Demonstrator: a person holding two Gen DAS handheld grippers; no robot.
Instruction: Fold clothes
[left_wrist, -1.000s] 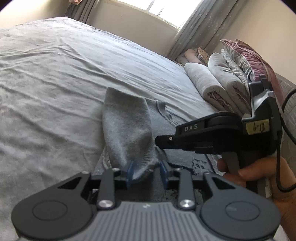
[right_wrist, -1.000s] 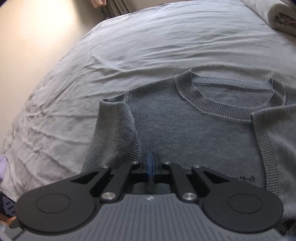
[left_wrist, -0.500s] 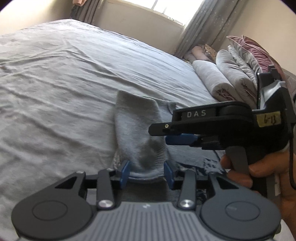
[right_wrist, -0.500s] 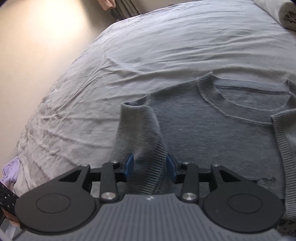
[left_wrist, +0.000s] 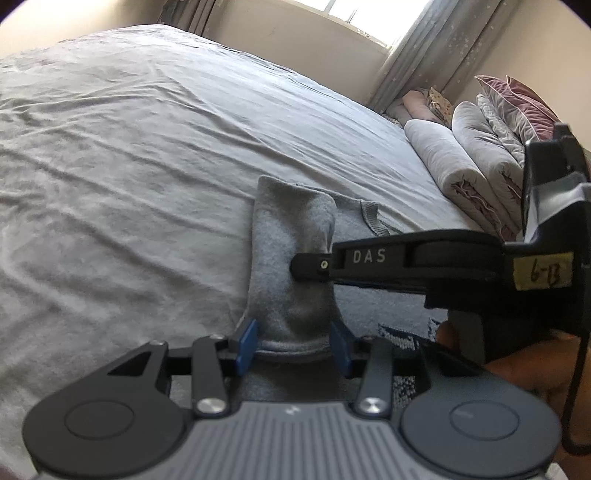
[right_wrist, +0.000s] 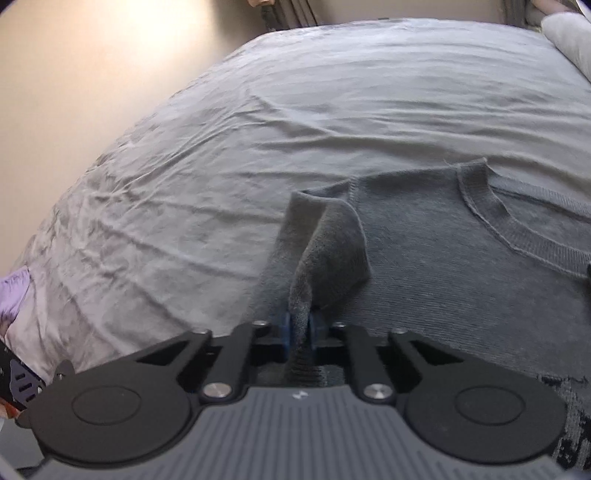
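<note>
One grey sweater (right_wrist: 461, 266), two grippers, two rolled blankets (left_wrist: 443, 162), one bed (left_wrist: 129, 129)

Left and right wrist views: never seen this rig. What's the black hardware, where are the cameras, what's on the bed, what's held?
No robot here: a person holds a two-finger gripper in each hand, and each carries a fisheye camera looking along its fingers. The left view shows the left gripper open, its blue fingers either side of a folded sleeve. The right gripper comes in from the side. In the right view, that right gripper is shut on the sleeve of a grey sweater, which lies flat on the bed. Rolled blankets sit by the window.
</note>
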